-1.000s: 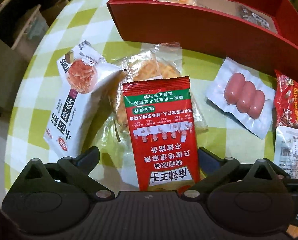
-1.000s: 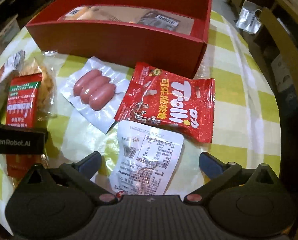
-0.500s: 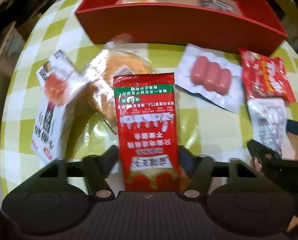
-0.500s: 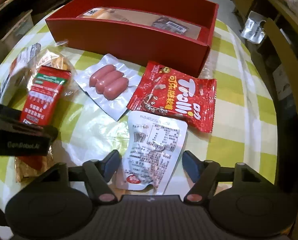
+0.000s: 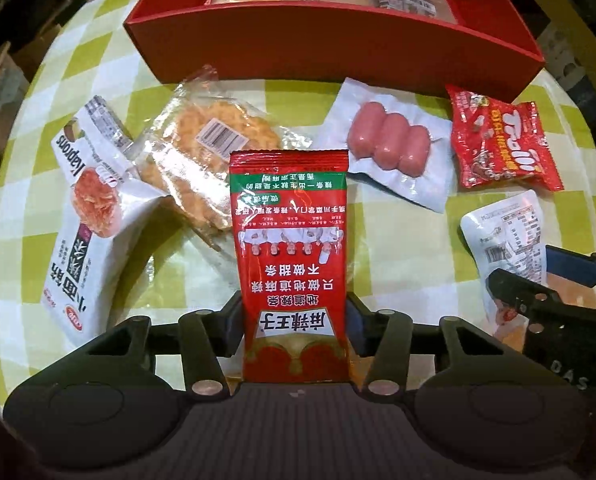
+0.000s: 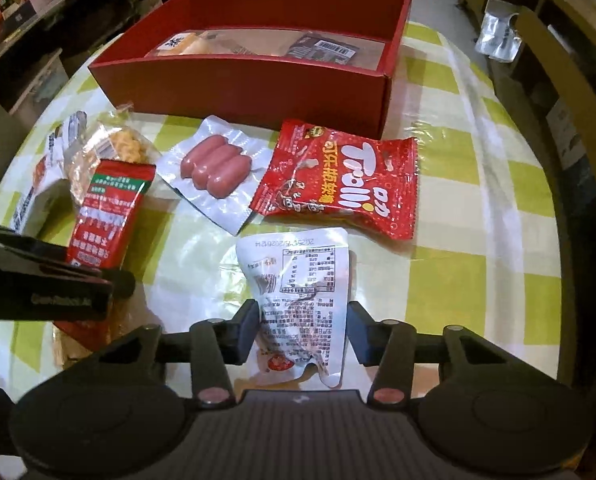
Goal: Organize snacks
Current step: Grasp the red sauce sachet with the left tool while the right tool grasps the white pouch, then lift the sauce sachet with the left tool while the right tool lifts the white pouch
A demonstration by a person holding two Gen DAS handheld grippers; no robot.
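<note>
The round table (image 6: 478, 184) with its green-checked cloth carries the red box (image 6: 238, 92) at the far side, one long packet (image 6: 258, 46) lying inside it. Loose on the cloth in front of the box are a white bag (image 5: 86, 236), a clear-wrapped cake (image 5: 214, 152), a sausage pack (image 5: 390, 148) and a red gummy bag (image 6: 338, 184).

A second ago both grippers stood spread wide over their packets; now each has drawn in. The left gripper (image 5: 294, 328) is closing its jaws on the red spicy-strip packet (image 5: 290, 248), the pads already touching both edges of the packet's lower end, which juts out ahead toward the box. The right gripper (image 6: 302, 328) is closing on the small white pouch (image 6: 302, 292); its left pad touches the pouch's edge, the right pad sits just beside it, and whether it presses I cannot tell.
</note>
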